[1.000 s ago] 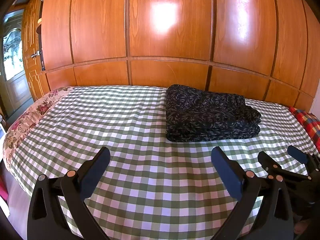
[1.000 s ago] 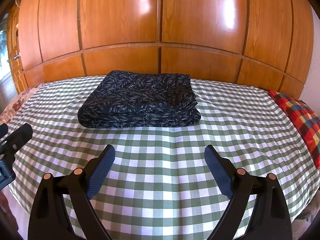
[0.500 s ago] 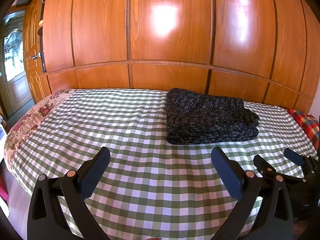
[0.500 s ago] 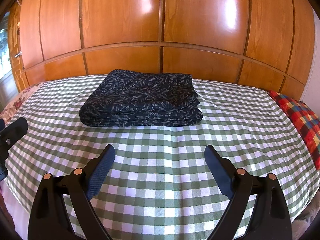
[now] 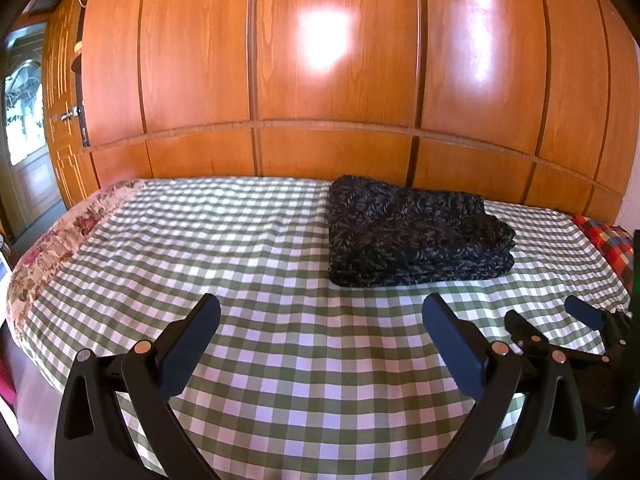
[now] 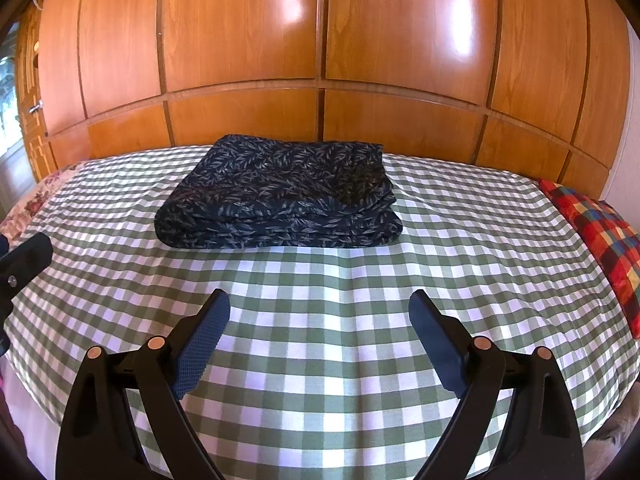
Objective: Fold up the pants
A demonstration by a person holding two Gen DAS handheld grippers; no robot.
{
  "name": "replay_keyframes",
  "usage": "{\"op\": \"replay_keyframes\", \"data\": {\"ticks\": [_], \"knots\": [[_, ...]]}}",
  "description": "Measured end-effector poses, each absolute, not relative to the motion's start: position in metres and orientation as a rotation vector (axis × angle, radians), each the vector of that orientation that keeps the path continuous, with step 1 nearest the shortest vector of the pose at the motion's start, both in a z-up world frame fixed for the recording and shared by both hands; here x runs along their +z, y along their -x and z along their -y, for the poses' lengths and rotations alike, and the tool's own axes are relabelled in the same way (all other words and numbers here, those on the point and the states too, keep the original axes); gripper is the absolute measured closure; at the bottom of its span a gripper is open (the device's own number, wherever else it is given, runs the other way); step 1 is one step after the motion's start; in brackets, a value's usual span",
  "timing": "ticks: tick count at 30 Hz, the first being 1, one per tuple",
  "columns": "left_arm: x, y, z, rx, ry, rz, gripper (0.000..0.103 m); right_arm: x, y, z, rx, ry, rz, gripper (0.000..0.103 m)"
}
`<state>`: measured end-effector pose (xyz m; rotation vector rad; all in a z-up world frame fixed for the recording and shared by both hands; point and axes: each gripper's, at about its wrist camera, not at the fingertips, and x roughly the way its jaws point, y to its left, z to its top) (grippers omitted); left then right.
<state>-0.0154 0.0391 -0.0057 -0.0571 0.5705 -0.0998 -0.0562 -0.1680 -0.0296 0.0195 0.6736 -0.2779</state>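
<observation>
Grippers first: we held the left gripper (image 5: 320,316) and the right gripper (image 6: 319,312) low over the near edge of the bed (image 6: 320,360), each with its fingers spread wide and nothing between them. Beyond them the pants (image 6: 280,200) lay well apart from both, stacked in a compact layered rectangle on the checked cover, toward the far side. We judged the folding complete; any next move called only for withdrawal, or a light press to flatten the looser right edge. Nothing stood between us and the pants. A plaid cloth (image 6: 592,232) lay at the right margin, a floral cloth (image 5: 60,240) at the left, and wooden wardrobe doors (image 6: 320,40) closed the background.
</observation>
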Motion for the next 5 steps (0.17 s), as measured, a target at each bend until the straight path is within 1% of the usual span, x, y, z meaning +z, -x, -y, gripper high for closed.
{"op": "replay_keyframes", "data": {"ticks": [5], "knots": [[-0.027, -0.004, -0.037, -0.100, 0.059, -0.650, 0.002, -0.038, 0.054, 0.212, -0.332, -0.073, -0.708, 0.013]]}}
